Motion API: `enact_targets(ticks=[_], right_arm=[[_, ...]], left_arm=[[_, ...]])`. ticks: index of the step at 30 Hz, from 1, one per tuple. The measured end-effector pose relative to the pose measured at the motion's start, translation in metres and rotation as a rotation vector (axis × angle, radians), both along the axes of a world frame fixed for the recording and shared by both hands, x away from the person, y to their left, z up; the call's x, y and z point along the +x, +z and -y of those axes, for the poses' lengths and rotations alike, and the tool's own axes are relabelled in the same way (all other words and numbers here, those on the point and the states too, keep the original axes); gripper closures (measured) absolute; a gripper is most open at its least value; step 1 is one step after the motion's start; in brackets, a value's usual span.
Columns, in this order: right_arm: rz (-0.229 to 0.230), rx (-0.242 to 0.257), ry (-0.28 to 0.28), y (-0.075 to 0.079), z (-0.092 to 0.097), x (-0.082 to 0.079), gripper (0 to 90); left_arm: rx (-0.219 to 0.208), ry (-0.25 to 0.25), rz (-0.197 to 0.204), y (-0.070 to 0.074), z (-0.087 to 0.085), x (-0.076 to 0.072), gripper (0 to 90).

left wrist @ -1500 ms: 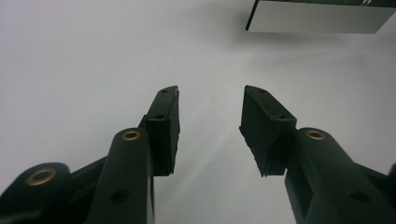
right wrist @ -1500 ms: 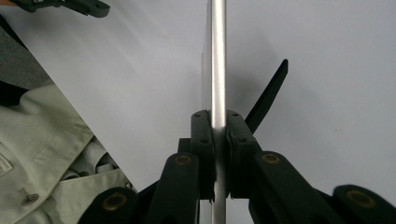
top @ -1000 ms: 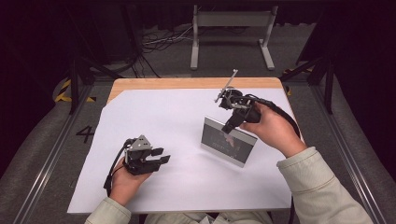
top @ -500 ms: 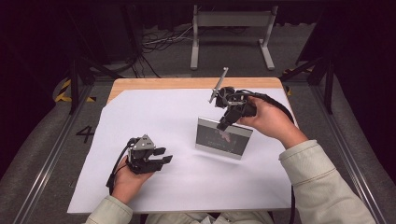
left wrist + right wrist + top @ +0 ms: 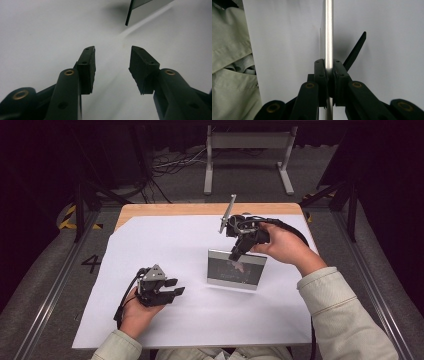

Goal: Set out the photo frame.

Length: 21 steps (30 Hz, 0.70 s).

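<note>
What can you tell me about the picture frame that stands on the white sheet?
The picture frame is a flat rectangle with a silver, metal-looking border around a dark, glossy front. It stands upright on its long edge on the white sheet, right of the middle of the table. A black prop leg sticks out behind it. The right gripper comes from above and is shut on its top edge, with one pad on each face. The left gripper is apart from it, open.

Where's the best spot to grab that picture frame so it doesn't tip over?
Probably its top edge, from above. The frame stands upright on the table, propped by a black back leg, so the thin metal top edge is free. The right gripper already pinches it there, jaws on either face.
</note>
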State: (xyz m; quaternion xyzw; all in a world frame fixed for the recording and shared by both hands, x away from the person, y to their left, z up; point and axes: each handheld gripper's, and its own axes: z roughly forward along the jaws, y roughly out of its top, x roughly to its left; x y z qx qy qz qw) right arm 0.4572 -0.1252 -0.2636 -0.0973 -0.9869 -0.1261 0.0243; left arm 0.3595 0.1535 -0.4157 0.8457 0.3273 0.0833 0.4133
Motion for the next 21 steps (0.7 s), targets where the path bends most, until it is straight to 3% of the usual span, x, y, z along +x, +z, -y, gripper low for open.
enact_targets(ticks=[13,21], right_arm=[[-0.048,-0.033,0.038,-0.01,-0.004,0.013,84.1],[-0.048,-0.052,0.058,-0.016,-0.004,0.014,84.0]], left_arm=[[0.006,0.02,0.009,-0.001,-0.009,-0.006,56.7],[0.01,0.015,0.005,-0.001,-0.007,-0.005,56.6]])
